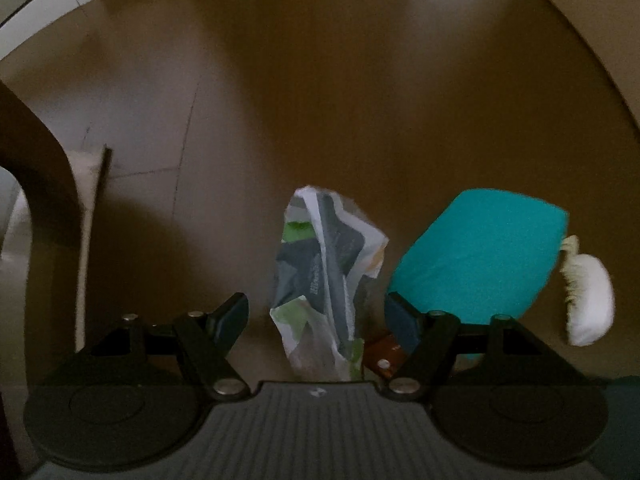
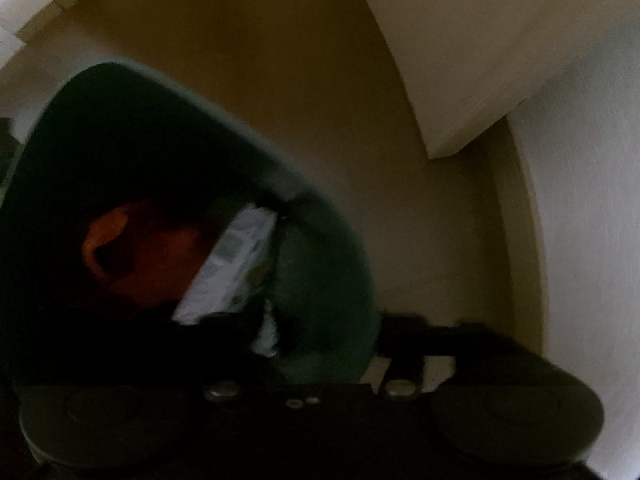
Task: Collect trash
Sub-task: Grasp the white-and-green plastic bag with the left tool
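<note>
The left claw (image 1: 316, 316) points down at a brown floor (image 1: 280, 100), its jaws spread wide with nothing pressed between them. A crumpled wrapper (image 1: 324, 276), printed grey, white and green, stands on the floor in the gap between the two fingers (image 1: 230, 316), touching neither as far as the left wrist view shows. Just right of the wrapper lies a teal cloth-like thing (image 1: 480, 256), its near edge behind the right-hand finger; what it is cannot be told. On the far right side of the teal thing, touching its edge, sits a white fluffy piece (image 1: 588, 300). A small brown scrap (image 1: 384, 354) shows low down beside the wrapper, against the base of the right-hand finger. Well left of the wrapper a dark furniture leg (image 1: 52, 168) rises from the floor. The right wrist view is dark and blurred: the right claw (image 2: 320, 340) hangs over a dark green bin (image 2: 320, 248), and inside the bin lie a white printed packet (image 2: 232, 268) and, left of the packet, something orange-red (image 2: 120, 248). The right claw's fingers are lost in shadow, so whether it is open or closed cannot be told from the picture, and nothing can be seen held in it. Right of the bin stands a pale wall (image 2: 580, 220).
</note>
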Motion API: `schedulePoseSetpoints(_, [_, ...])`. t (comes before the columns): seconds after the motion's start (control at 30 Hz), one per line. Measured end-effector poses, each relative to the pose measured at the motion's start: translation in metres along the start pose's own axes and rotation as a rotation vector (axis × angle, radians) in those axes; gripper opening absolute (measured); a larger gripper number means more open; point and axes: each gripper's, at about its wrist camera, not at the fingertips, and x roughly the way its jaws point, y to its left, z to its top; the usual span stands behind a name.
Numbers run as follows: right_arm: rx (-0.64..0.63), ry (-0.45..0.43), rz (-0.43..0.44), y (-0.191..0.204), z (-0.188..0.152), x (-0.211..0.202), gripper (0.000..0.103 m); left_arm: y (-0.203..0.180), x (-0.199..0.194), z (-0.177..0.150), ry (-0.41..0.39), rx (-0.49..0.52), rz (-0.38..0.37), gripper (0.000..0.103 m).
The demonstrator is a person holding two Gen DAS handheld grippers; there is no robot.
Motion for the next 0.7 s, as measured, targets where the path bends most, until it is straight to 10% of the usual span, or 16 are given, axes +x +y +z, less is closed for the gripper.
schedulePoseSetpoints(0.3, [0.067,0.041,0.015,0.016,-0.033,-0.008,0.044,0.018,0.028,-0.008,0.028,-0.121,0.002,0.027])
schedulePoseSetpoints(0.43, [0.085,0.02,-0.063,0.017,-0.039,-0.002,0.012,0.02,0.014,-0.017,0.009,-0.13,0.017,0.017])
schedulePoseSetpoints(0.7, [0.092,-0.012,-0.055,0.011,-0.04,-0.001,0.009,0.02,-0.043,-0.038,-0.047,-0.14,0.012,0.013])
